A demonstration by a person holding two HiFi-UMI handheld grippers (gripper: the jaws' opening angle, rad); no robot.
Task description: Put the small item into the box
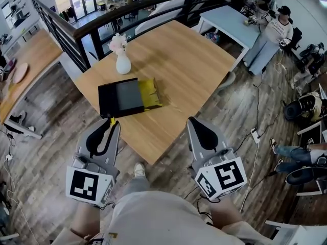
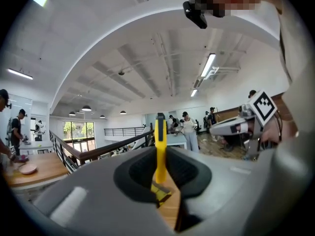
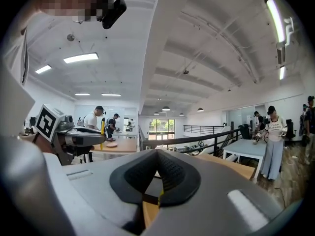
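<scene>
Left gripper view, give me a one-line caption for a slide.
Left gripper clamps a thin yellow item upright between its shut jaws, the tip poking out past them.

1 box [image 1: 120,98], 1 yellow bag [image 1: 149,93] and 1 vase [image 1: 122,63] are sitting on 1 table [image 1: 189,65]. The left gripper [image 1: 110,123] and right gripper [image 1: 194,122] are making 2. 1 yellow stick [image 2: 160,146] is showing.
</scene>
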